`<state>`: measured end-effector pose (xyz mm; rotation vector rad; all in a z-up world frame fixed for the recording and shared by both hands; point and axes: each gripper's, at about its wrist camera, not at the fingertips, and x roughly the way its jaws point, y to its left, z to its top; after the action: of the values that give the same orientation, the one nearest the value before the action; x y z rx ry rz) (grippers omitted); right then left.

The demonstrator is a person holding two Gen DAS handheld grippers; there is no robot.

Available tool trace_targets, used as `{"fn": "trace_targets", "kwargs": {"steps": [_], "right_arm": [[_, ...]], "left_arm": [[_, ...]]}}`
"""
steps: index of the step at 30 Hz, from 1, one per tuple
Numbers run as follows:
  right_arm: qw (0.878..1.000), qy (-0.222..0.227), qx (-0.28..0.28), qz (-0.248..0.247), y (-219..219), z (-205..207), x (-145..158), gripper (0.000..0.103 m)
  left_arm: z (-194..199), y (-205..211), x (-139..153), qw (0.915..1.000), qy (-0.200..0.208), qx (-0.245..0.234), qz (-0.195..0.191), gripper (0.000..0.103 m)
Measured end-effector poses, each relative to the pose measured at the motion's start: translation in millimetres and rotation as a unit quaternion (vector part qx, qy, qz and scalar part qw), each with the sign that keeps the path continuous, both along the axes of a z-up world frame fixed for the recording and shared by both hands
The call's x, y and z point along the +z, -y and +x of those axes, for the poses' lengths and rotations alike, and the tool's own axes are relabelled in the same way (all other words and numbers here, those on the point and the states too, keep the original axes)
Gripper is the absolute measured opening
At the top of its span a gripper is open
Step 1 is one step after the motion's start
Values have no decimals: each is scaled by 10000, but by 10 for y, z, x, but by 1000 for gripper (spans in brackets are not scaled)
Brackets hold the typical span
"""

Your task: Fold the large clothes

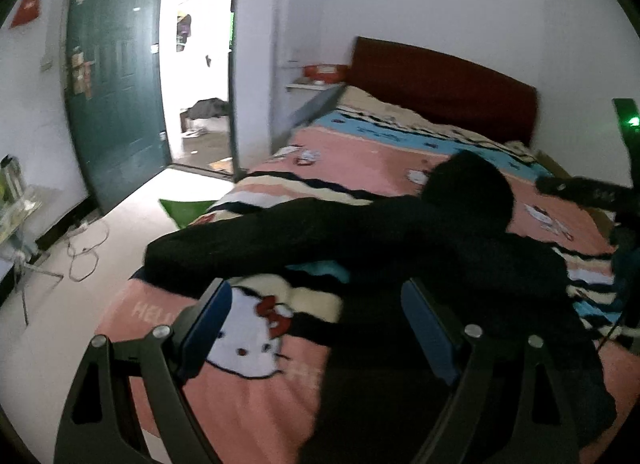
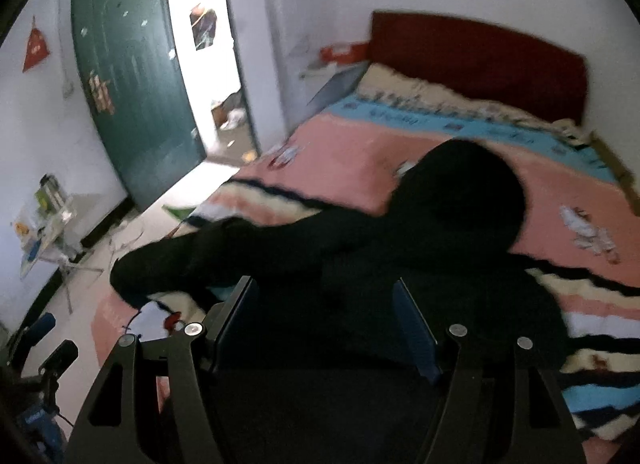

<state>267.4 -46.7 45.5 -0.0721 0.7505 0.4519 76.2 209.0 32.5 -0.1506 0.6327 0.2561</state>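
Room: white-walled bedroom with a dark green door point(image 1: 116, 103) swung open onto a bright doorway; pale floor with a loose cable point(image 1: 86, 252) beside the bed.
Bed: pink, blue and cream striped blanket point(image 1: 360, 151) with cartoon cat prints, dark red headboard point(image 1: 444, 83) against the far wall.
Garment: black hooded top point(image 1: 400, 232) lies spread on the blanket near the foot of the bed, hood point(image 2: 464, 183) toward the headboard, one sleeve point(image 1: 224, 240) stretched out toward the door-side edge of the bed.
Garment body: lower part runs toward both cameras and under the claws; folds are hard to read in the dark cloth.
Left claw point(image 1: 316, 328): jaws spread wide, nothing between the pads; it hangs over the cat print and the edge of the black cloth, not gripping it.
Right claw point(image 2: 326, 324): jaws apart above the garment's body; black cloth fills the gap behind them, and no pad can be seen pressing on it.
Blur: right wrist view is smeared, so fine detail there cannot be told.
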Motion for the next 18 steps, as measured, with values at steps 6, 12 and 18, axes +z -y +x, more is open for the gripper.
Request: {"fn": "trace_targets", "kwargs": {"steps": [6, 12, 18], "right_arm": [[9959, 261, -864, -96, 1150, -77, 275, 70], [9866, 164, -1589, -336, 1980, 70, 73, 76], [9792, -132, -1969, -469, 2340, 471, -439, 86]], "left_arm": [[401, 492, 156, 9990, -165, -359, 216, 87], [1037, 993, 53, 9960, -339, -710, 413, 87], [1941, 1523, -303, 9911, -554, -1031, 641, 87]]}}
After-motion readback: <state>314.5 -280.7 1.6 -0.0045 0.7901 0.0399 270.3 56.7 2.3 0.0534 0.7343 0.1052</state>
